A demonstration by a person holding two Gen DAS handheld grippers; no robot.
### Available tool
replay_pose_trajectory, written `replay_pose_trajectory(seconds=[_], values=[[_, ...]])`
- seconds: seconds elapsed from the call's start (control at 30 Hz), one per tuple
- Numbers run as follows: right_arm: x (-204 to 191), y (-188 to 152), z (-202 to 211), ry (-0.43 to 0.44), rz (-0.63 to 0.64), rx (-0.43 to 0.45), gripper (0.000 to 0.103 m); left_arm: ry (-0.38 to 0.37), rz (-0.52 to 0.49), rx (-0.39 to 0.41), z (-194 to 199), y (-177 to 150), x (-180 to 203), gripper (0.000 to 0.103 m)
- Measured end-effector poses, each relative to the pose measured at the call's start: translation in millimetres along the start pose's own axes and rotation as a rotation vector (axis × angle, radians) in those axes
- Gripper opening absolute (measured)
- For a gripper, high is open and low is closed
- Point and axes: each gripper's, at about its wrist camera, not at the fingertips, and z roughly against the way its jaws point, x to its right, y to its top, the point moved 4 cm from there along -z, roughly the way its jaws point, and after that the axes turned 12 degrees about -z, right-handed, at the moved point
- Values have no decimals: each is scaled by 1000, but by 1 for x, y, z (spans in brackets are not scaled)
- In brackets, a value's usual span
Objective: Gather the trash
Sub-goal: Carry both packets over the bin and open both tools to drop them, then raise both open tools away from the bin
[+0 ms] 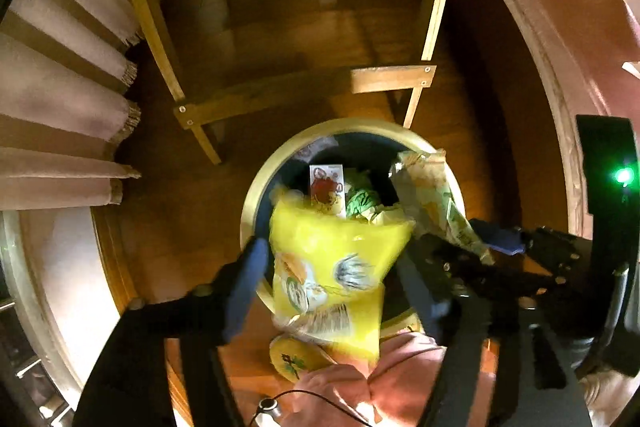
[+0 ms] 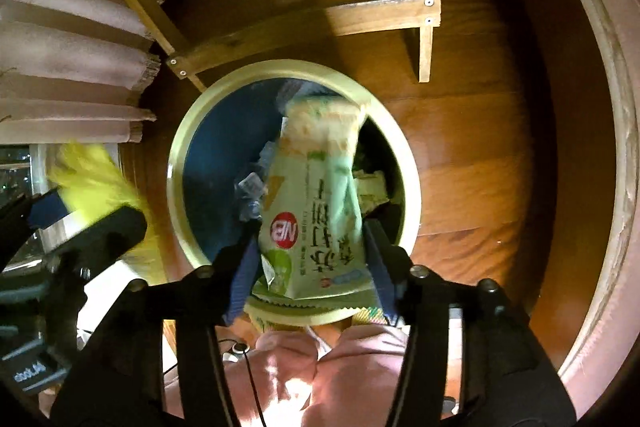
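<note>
A round bin [image 1: 256,195] with a pale yellow rim and dark blue inside stands on the wood floor below both grippers, with wrappers in it. My left gripper [image 1: 332,287] is open wide over the bin's near edge. A yellow snack bag [image 1: 340,267] hangs blurred between its fingers, loose. My right gripper [image 2: 310,267] is shut on a pale green snack bag [image 2: 316,195] by its sides, over the bin [image 2: 176,155]. The left wrist view shows that bag [image 1: 432,195] at the bin's right rim. The left gripper [image 2: 80,219] and yellow bag [image 2: 92,183] appear at the left.
A wooden chair's legs and crossbars [image 1: 304,91] stand just beyond the bin. Pale curtain folds [image 1: 60,99] hang at the left. A pink curved edge [image 1: 560,47] runs along the right. A person's pink-clad knees [image 1: 380,383] and a yellow slipper [image 1: 292,355] are close to the bin.
</note>
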Motion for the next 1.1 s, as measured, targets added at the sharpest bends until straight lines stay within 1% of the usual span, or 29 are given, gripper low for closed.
replay_pose_trajectory(seconds=[0.07,0.3,0.5,0.7,0.8,0.93,1.03,1.1], values=[[2,2,-2,8,-8,7,54,-6,6,-14,-6,-3,-5,86],[2,0,10,30,3,46,61,8,50,-6,-1,-16,-21,86],[-3,-3,42,59,-16,107,63,27,69,51,31,-22,-20,86],[-15,-11,90,97,-55,152,65,21,94,109,87,-26,-16,86],[-24,-18,120,116,-61,166,65,15,111,133,124,-29,-13,86],[-39,-30,172,138,-51,190,65,28,113,179,186,-31,-8,86],[-51,-38,207,145,-38,203,65,32,107,198,225,-33,-6,86],[-61,-44,234,145,-24,214,65,37,98,215,259,-34,-3,86]])
